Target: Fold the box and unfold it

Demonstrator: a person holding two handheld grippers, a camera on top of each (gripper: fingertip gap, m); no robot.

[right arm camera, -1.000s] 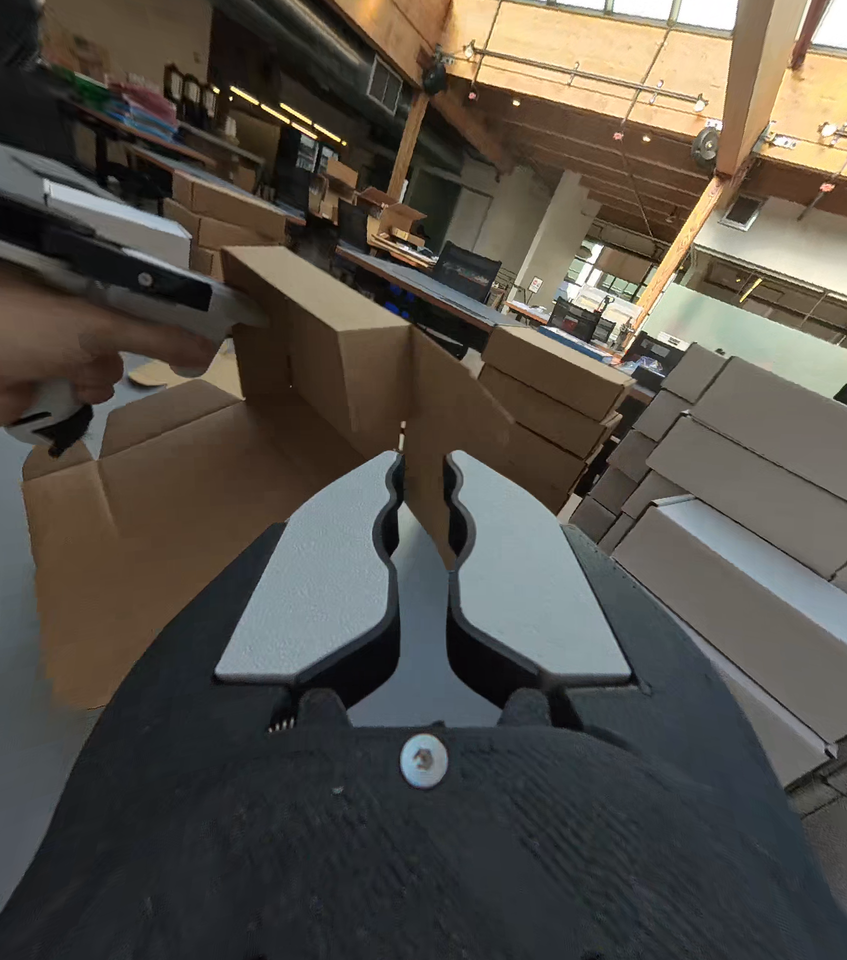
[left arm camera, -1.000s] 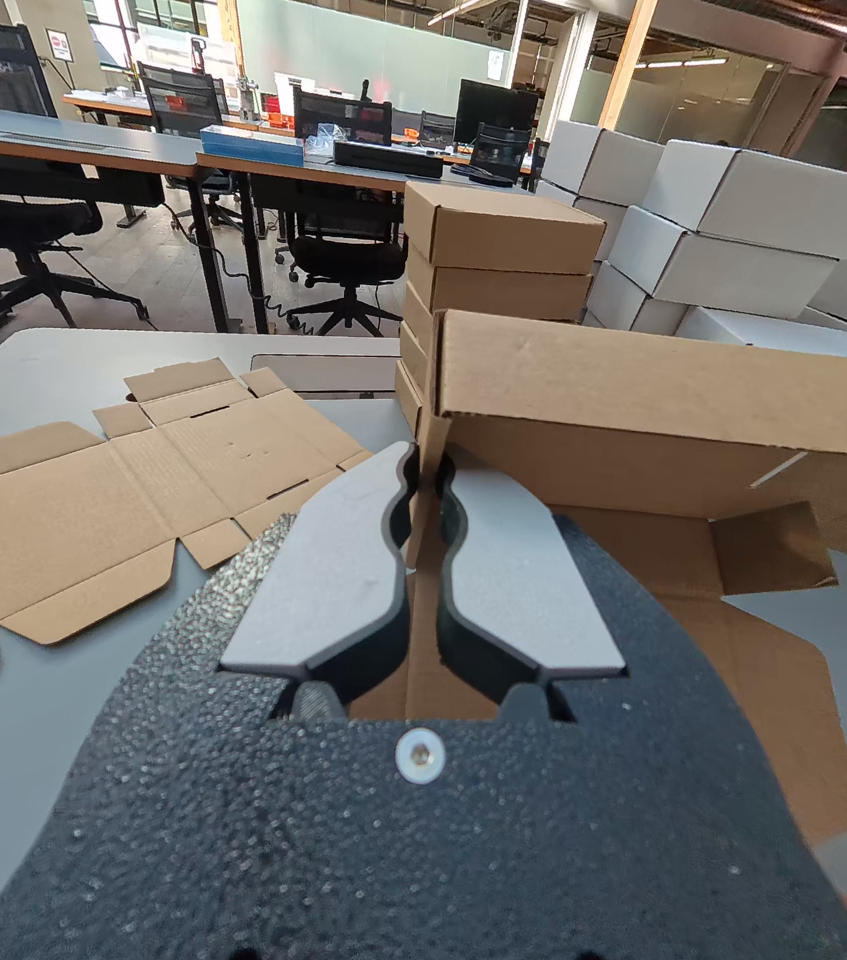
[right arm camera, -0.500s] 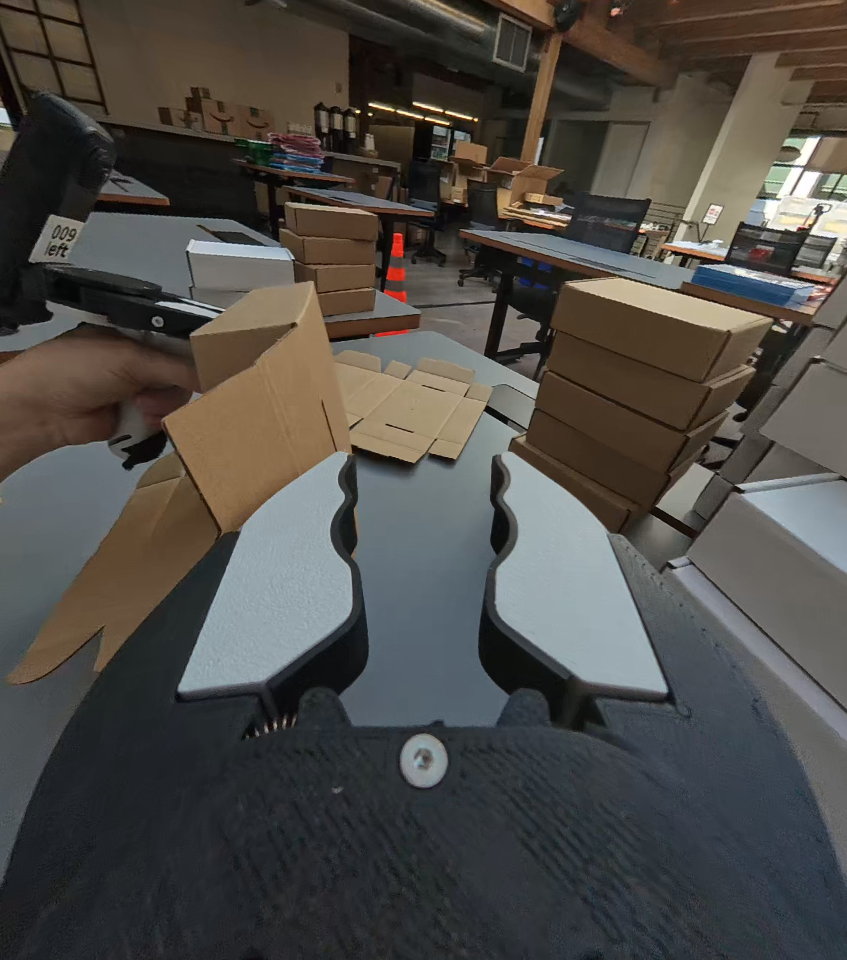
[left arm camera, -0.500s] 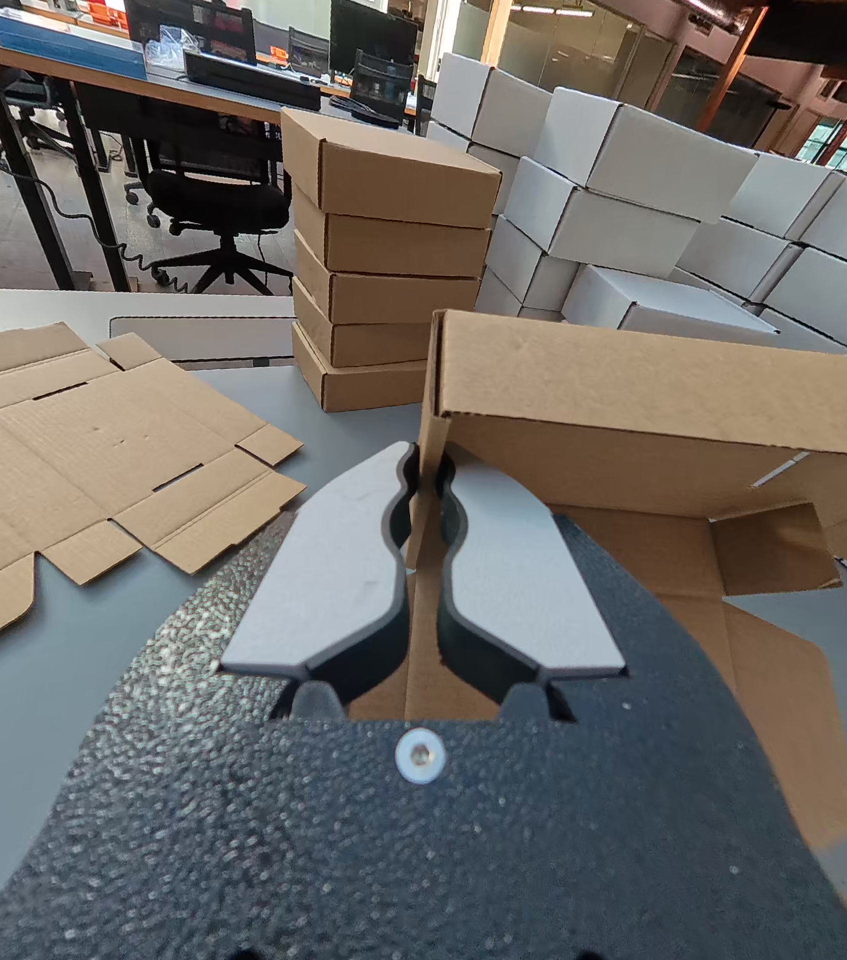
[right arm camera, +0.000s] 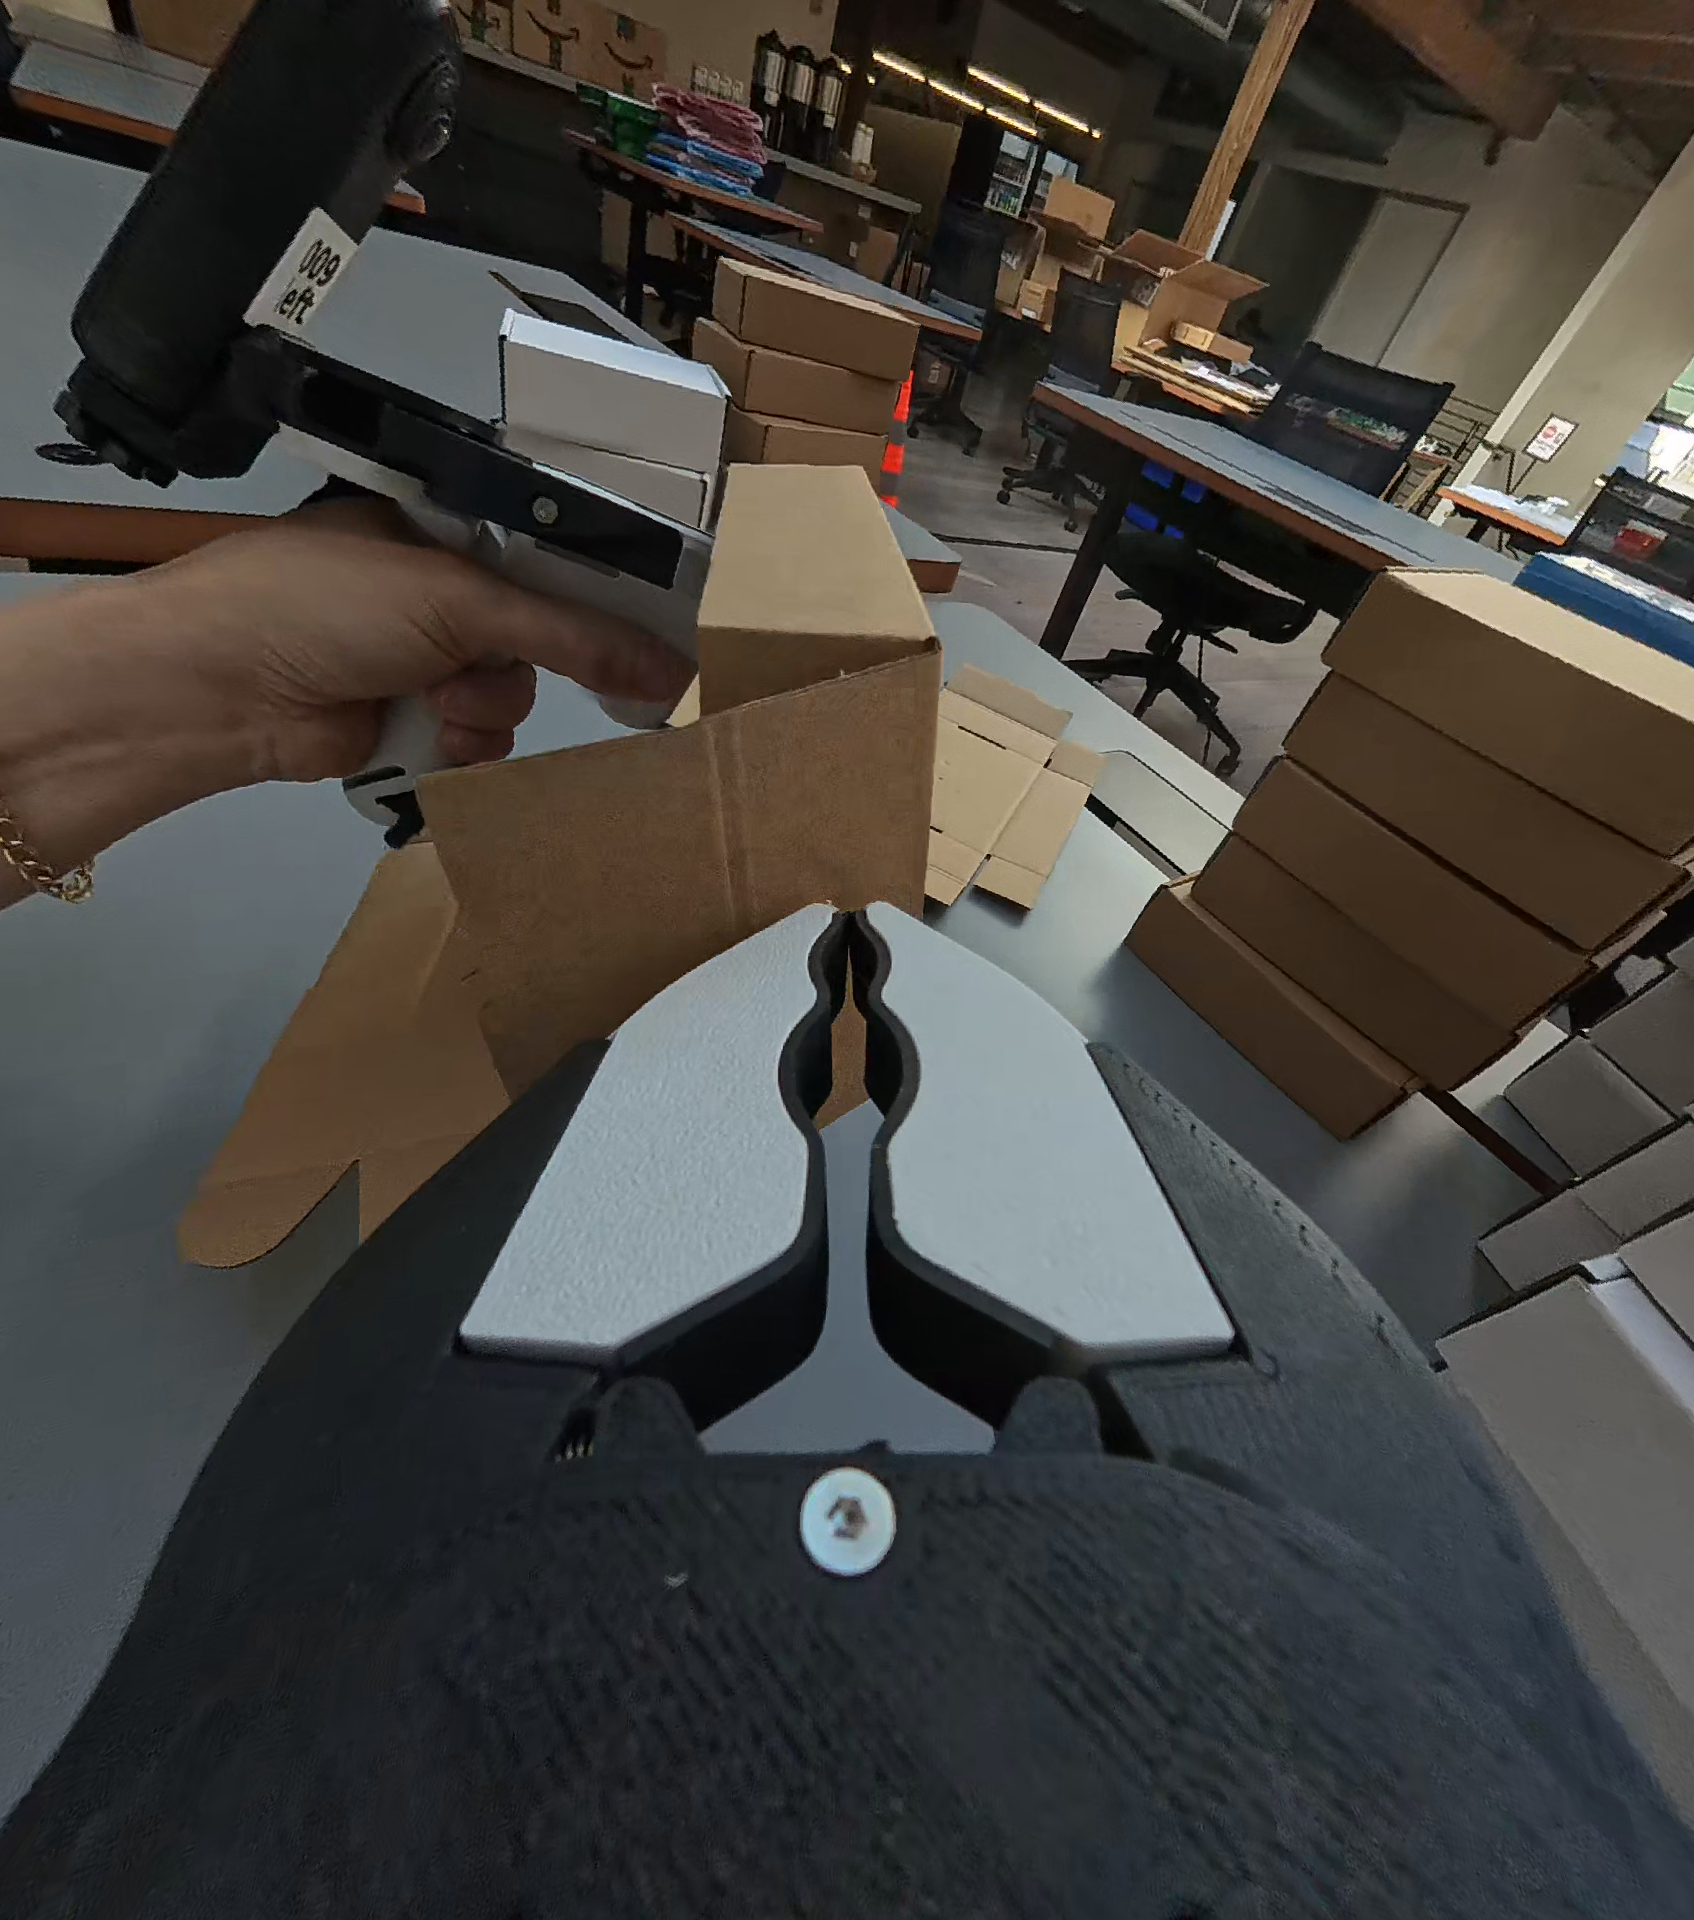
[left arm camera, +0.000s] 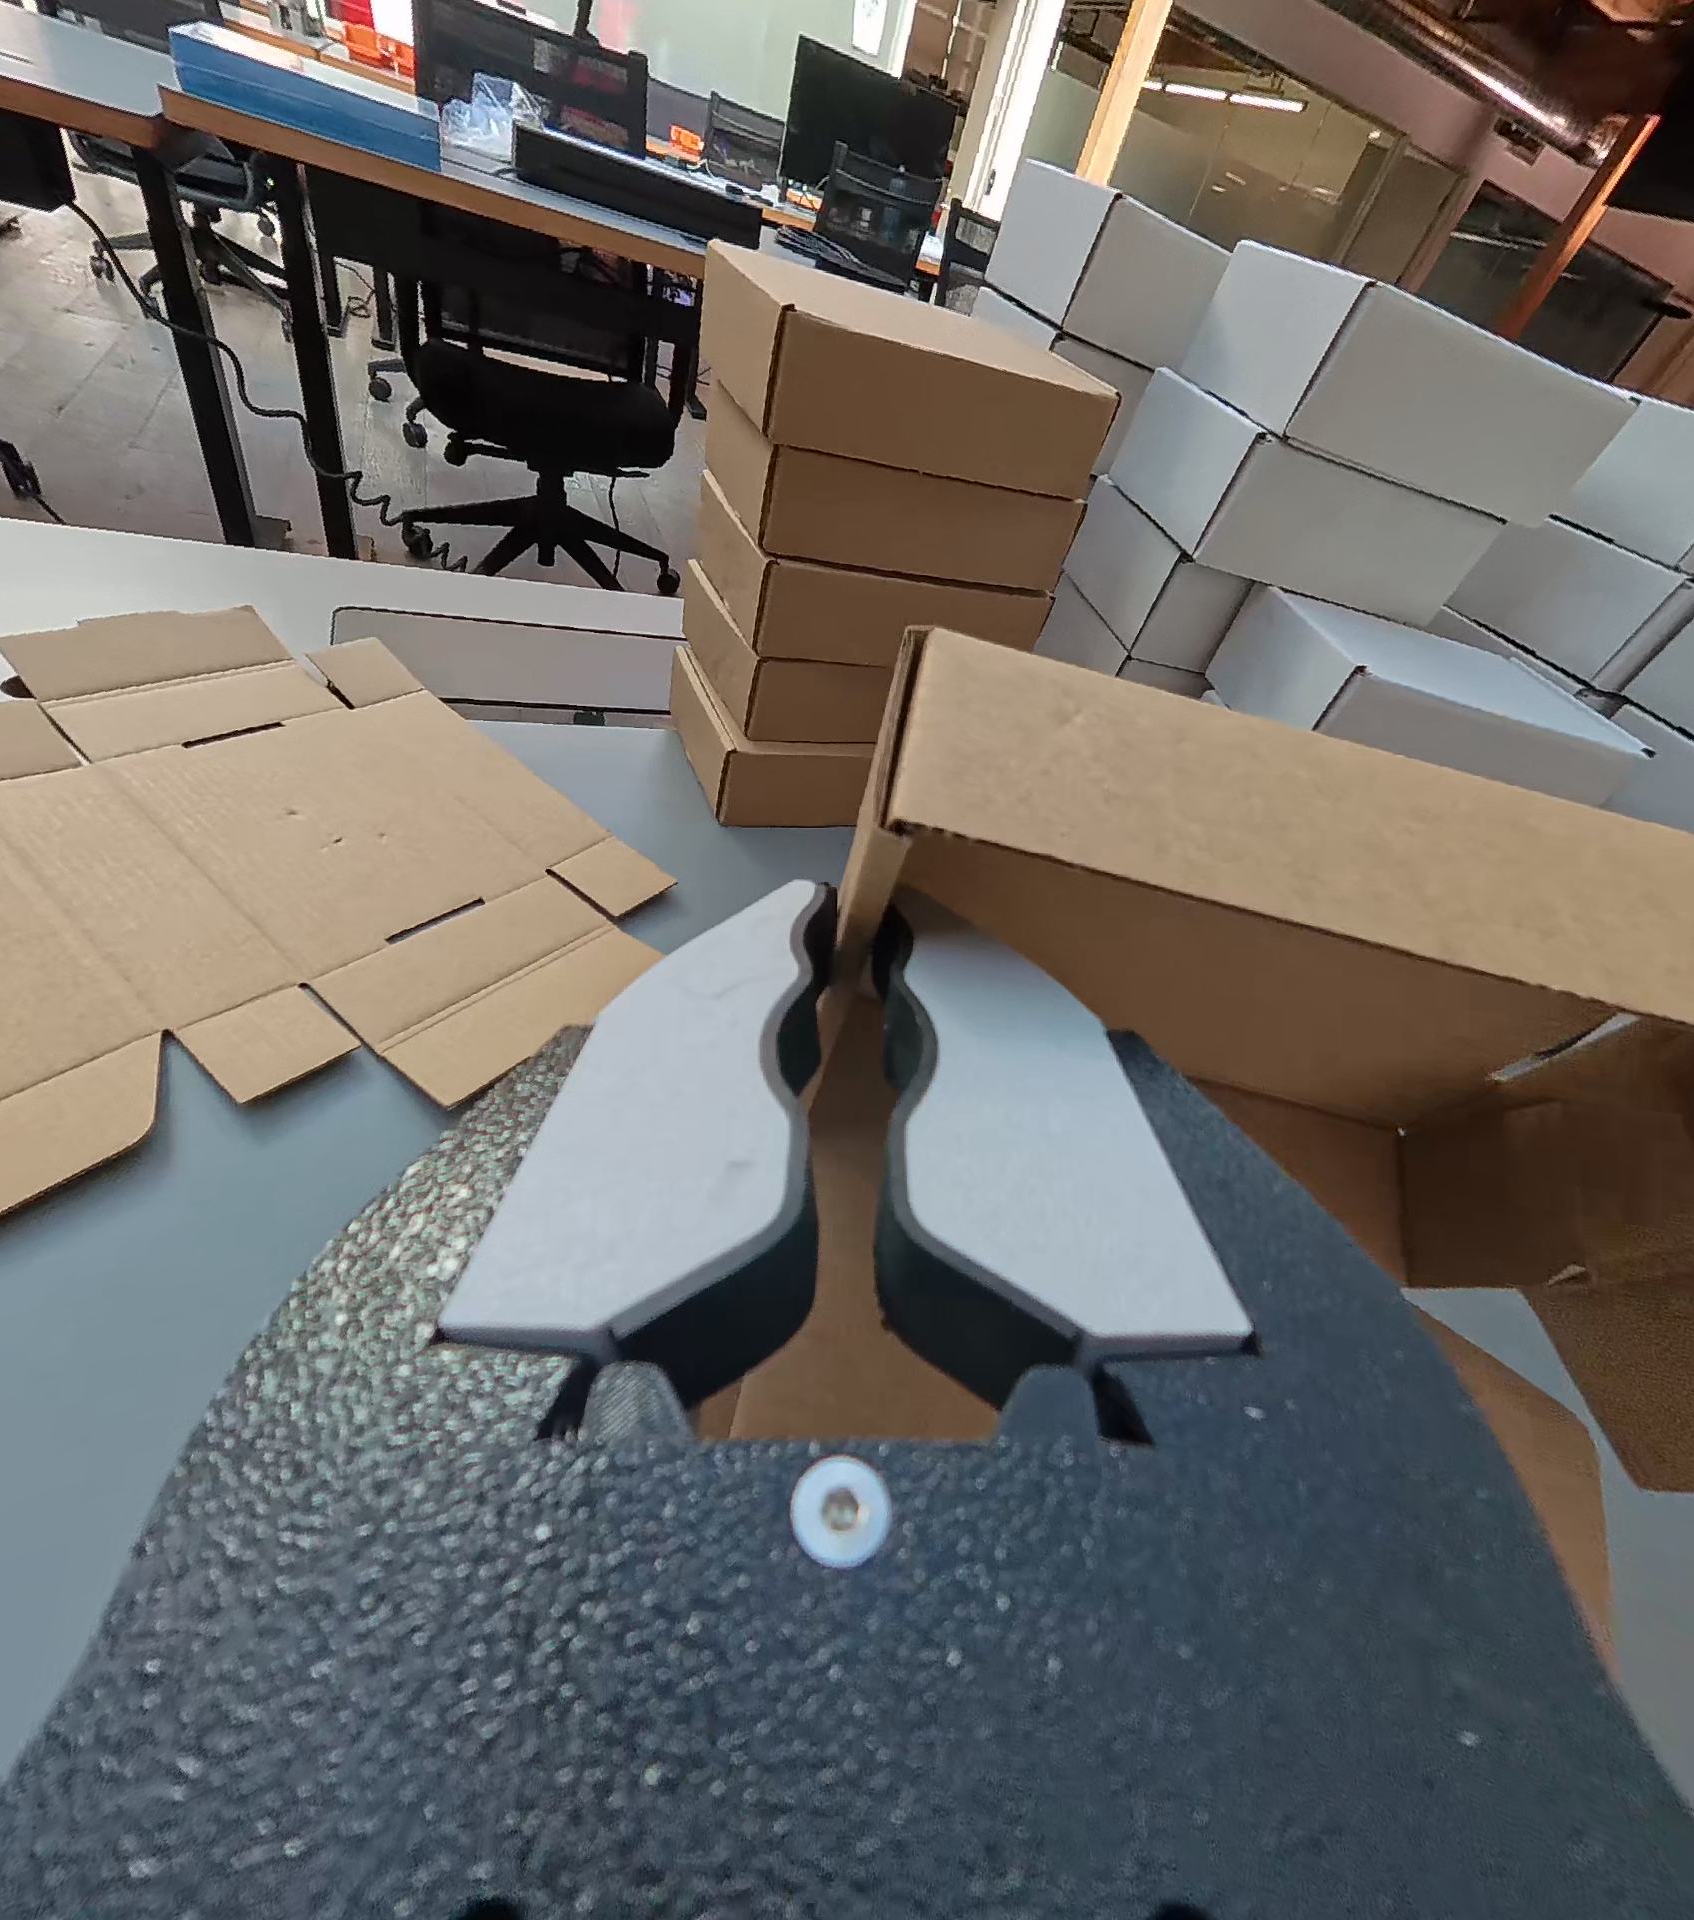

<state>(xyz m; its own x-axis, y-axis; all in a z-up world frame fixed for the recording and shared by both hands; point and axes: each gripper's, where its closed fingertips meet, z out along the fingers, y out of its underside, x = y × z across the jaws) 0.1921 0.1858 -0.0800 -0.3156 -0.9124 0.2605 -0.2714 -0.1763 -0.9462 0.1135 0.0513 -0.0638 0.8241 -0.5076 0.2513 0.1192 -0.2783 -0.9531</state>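
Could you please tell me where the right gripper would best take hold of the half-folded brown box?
Probably the upright end panel of the box, taken by its lower free edge, coming edge-on from the right gripper's own side. The panel is a thin sheet that faces that gripper, and the left gripper already clamps the opposite end.

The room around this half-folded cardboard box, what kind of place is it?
Probably an open-plan office or workshop used for packing. Long desks carry monitors, with a black office chair on the floor, and stacks of folded brown boxes and white boxes stand by the grey table.
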